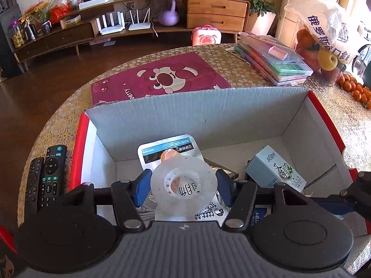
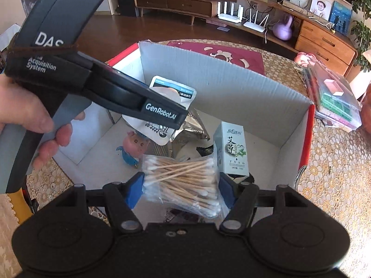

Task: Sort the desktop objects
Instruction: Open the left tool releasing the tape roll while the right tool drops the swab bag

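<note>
I hold two things over the big box on the table, and both need to go inside.

My left gripper has its two blue pads pressed on the sides of a clear tape roll. The roll is flat and round, and it fills the gap between the pads. It hangs above a white packet that leans on the far wall of the box.

My right gripper is squeezed on a bag of cotton swabs. The bag is soft and bulges out between the pads. It hangs above the near part of the box, close to a small green tea box and a little pig toy.

To do this well, I think I should go low before I let go, so nothing bounces out. I would put the tape on the bare floor on the left side of the box, not on the leaning packet, or it may slide. The swab bag is squishy, so I would open slowly and let it drop flat. My two tools are close, so I would move one at a time.

Two remotes lie outside the box, not sorted yet.
</note>
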